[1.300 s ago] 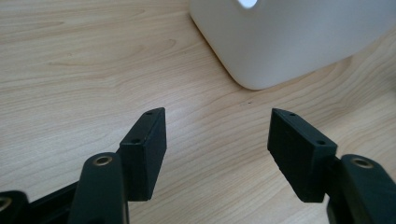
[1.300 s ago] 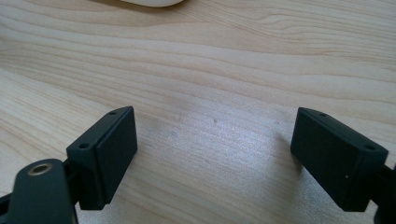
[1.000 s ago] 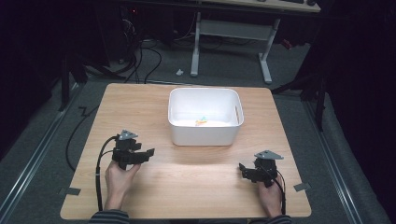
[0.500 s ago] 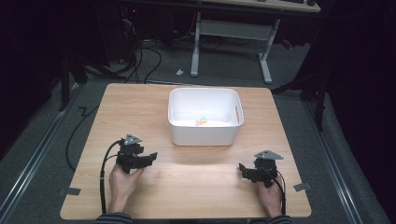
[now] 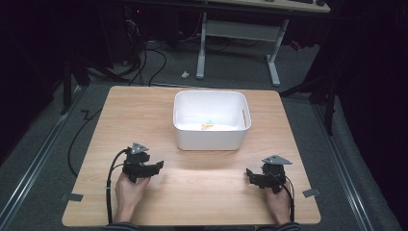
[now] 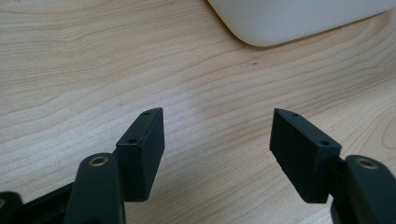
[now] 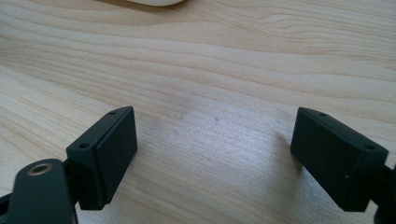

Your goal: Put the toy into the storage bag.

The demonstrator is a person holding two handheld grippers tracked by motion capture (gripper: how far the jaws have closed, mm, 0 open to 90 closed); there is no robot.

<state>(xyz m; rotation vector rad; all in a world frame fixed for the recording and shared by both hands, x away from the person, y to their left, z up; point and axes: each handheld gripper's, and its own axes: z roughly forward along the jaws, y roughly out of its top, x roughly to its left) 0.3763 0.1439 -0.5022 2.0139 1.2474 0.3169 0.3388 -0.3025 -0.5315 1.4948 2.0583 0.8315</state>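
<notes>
A tub (image 5: 210,135) stands toward the far middle of the tabletop (image 5: 144,106), small bits (image 5: 207,126) inside it. Nearer, the left hand-held gripper (image 5: 155,167) and right hand-held gripper (image 5: 250,176) sit well apart.

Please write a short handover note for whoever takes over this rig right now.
Left hand-held gripper: open, nothing between its jaws, low over the wooden table.
Right hand-held gripper: open, holding nothing, low over the table.
White bin: mid-table, beyond both; a small colourful item lies inside, too small to identify.
Done: that item is in the bin.
Left: nothing else shows on the table to pick up.
</notes>
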